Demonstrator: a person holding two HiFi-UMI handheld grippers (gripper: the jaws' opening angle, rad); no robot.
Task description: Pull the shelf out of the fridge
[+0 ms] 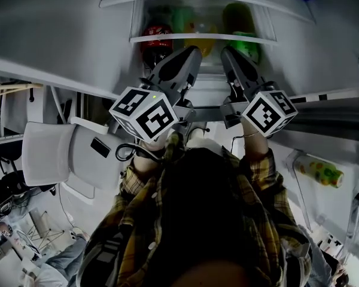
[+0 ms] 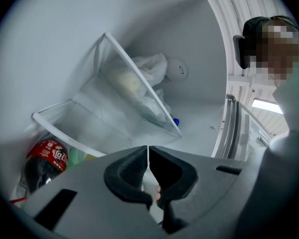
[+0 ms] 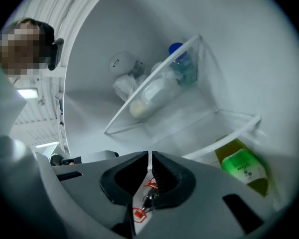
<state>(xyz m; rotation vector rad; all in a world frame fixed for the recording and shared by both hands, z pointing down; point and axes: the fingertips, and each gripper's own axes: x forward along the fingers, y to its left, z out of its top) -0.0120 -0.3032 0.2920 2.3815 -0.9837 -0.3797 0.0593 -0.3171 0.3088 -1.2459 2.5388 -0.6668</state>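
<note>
Sleeves [image 1: 260,178] in plaid nearest the camera, each arm carrying a gripper level into the open fridge [image 2: 50,49]. Left gripper [image 2: 148,156]: jaws closed, pads together, nothing clamped. Right gripper [image 3: 149,161]: likewise closed on nothing (red-and-white print shows below its pads, unidentified). Shelf [image 1: 203,37], glass with a white front rim, sits in the fridge just beyond both tips; contact cannot be judged. Beneath it are a cola bottle [image 2: 47,158] at left and a green-labelled bottle [image 3: 241,171] at right. Farther in, the upper shelf [image 2: 139,81] carries plastic bags [image 2: 149,68] and a blue-capped bottle [image 3: 178,59].
</note>
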